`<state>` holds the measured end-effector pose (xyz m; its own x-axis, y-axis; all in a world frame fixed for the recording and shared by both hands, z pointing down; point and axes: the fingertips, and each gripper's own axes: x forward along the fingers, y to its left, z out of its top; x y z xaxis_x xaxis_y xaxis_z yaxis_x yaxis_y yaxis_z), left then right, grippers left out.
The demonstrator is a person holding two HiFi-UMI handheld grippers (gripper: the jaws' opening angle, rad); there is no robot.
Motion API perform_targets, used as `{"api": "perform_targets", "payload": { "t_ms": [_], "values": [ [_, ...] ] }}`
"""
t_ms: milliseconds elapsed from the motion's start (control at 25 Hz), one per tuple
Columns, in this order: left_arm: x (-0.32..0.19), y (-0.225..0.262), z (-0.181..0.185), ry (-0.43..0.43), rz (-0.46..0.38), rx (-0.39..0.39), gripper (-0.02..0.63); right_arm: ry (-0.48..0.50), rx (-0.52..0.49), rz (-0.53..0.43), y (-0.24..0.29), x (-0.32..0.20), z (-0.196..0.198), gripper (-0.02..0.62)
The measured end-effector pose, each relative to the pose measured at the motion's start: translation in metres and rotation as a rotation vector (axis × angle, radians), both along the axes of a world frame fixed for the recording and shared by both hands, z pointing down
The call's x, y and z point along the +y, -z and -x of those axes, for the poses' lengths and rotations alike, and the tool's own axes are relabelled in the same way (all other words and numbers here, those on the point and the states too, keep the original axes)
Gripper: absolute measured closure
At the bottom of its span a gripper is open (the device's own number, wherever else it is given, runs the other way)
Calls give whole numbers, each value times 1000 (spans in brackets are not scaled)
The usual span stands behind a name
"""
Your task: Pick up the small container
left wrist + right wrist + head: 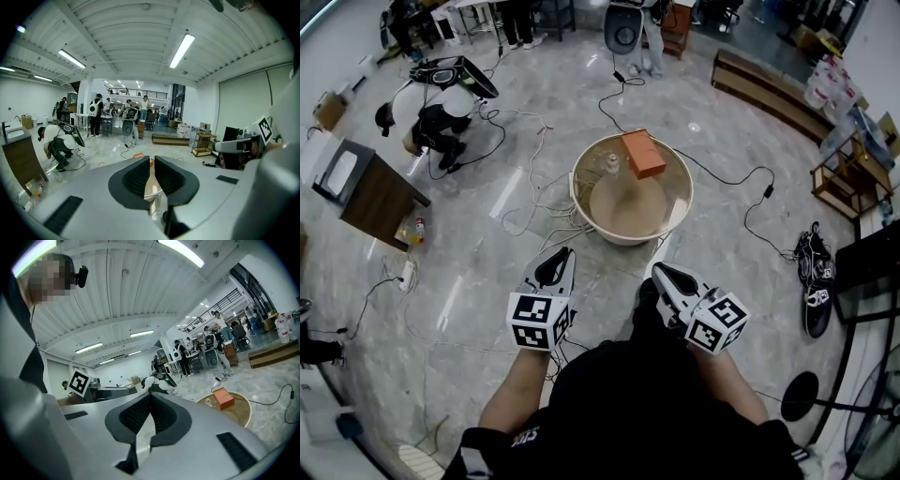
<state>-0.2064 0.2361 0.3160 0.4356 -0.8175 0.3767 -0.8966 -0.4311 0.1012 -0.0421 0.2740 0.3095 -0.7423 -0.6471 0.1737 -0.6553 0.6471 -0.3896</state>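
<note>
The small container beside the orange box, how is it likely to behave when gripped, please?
The small container looks clear, so probably light with smooth, slippery walls. It seems narrow and upright on the round table, so a nudge might tip it. I cannot tell its material.

Noting tan on the top of the round table (628,214), cream along its rim. Noting orange on the box (643,154) lying on that table. Noting a pale, see-through look on the small container (609,166) beside the box on the table. Noting glossy, faintly veined pale grey on the floor (487,272) round the table. Noting black-and-white square markers on the cubes of the left gripper (563,253) and right gripper (662,270), on the table's near side; black pads (137,180) set in grey. Noting dark brown on the cabinet (380,199) well left of the table.
</note>
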Motion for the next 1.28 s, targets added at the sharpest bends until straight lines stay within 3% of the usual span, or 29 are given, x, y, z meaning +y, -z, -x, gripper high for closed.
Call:
{"api": "perform_targets", "payload": {
  "t_ms": [240,800,960,1280],
  "values": [
    [-58,-11,-20,36,25,-12,560,0,-21,30,-10,-63,-28,581],
    [-243,7,-122,85,64,-75,561,82,-102,59,-9,-270,-120,581],
    [-283,5,-146,104,69,-57,561,123,-74,70,-19,-307,-136,581],
    [-324,-19,-149,122,117,-33,561,133,-32,97,-29,-360,-144,581]
  ]
}}
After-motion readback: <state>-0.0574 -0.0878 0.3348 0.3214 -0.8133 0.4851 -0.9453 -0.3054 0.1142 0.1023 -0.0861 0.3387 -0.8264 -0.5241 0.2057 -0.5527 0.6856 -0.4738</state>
